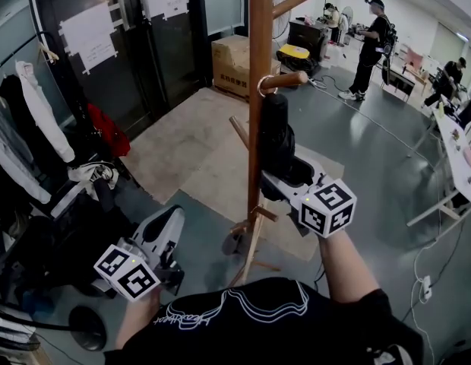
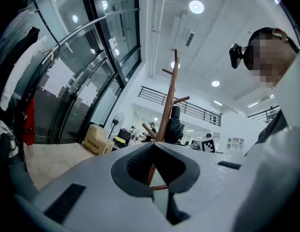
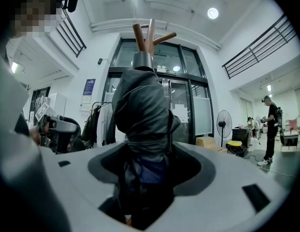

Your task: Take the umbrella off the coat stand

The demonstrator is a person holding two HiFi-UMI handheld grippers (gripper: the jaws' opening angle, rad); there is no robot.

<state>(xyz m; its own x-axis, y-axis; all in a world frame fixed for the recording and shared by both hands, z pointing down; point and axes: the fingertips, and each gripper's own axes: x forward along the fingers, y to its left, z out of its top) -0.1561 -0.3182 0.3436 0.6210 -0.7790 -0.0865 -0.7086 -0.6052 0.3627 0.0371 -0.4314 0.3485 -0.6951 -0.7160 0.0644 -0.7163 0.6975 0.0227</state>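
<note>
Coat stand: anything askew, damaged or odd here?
Nothing stands out. The coat stand is upright and its visible pegs look intact. The folded black umbrella hangs straight from a peg by its loop, with the right gripper closed around it.

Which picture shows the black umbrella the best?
The right gripper view: the umbrella fills the middle, big and close. The head view shows it hanging on a peg, partly behind the right tool. The left gripper view shows it tiny, far off.
</note>
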